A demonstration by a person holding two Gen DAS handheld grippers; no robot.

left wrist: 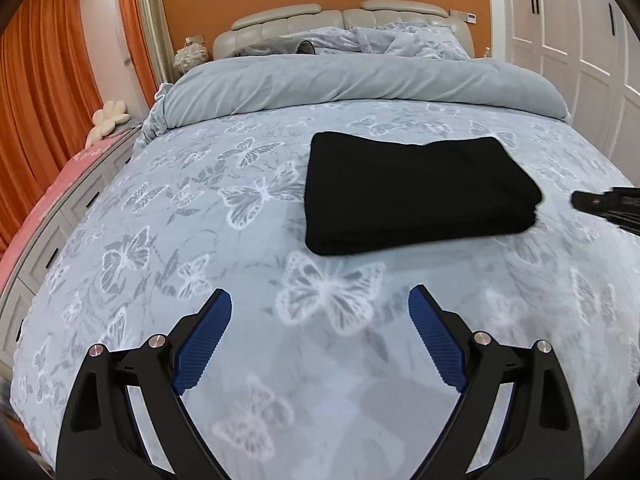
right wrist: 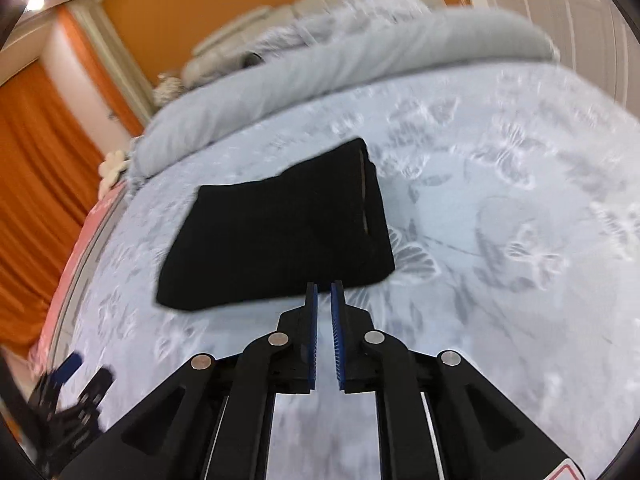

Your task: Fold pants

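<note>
The black pants (left wrist: 416, 192) lie folded into a thick flat rectangle on the butterfly-print bed cover (left wrist: 200, 240). My left gripper (left wrist: 320, 296) hovers over the cover in front of them, blue pads wide apart and nothing between. In the right wrist view the pants (right wrist: 276, 236) lie just beyond my right gripper (right wrist: 325, 286). Its pads stand a narrow slit apart with nothing in it and do not touch the cloth. The right gripper (left wrist: 600, 204) shows at the right edge of the left wrist view. The left gripper (right wrist: 76, 376) is a blur at the lower left of the right wrist view.
A rolled grey duvet (left wrist: 320, 80) crosses the bed behind the pants, with pillows (left wrist: 400, 40) and a beige headboard (left wrist: 300, 20) beyond. Left of the bed stand white drawers (left wrist: 60, 232) under a pink cloth, then orange curtains (left wrist: 40, 80). White wardrobe doors (left wrist: 568, 40) line the right.
</note>
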